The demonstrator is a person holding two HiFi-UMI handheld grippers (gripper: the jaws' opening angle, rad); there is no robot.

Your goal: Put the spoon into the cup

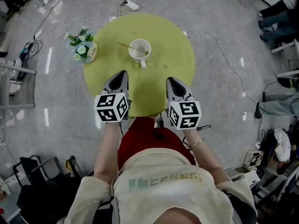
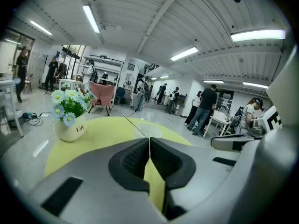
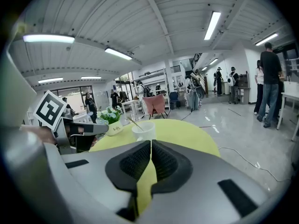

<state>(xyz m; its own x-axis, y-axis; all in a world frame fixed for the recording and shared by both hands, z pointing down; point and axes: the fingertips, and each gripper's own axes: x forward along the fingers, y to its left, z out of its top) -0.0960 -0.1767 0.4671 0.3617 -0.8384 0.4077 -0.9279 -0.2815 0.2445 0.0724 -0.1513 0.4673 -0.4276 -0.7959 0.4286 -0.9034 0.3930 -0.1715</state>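
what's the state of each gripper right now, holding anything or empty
left gripper: shut, jaws together, holding nothing.
right gripper: shut, jaws together, holding nothing.

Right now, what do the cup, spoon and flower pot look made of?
Cup: smooth white with a thick rim and handle, likely glazed ceramic; plastic not ruled out.
Spoon: thin pale-tan matte handle, probably wood or bamboo.
Flower pot: cream, smooth surface with printed lettering, looks ceramic.
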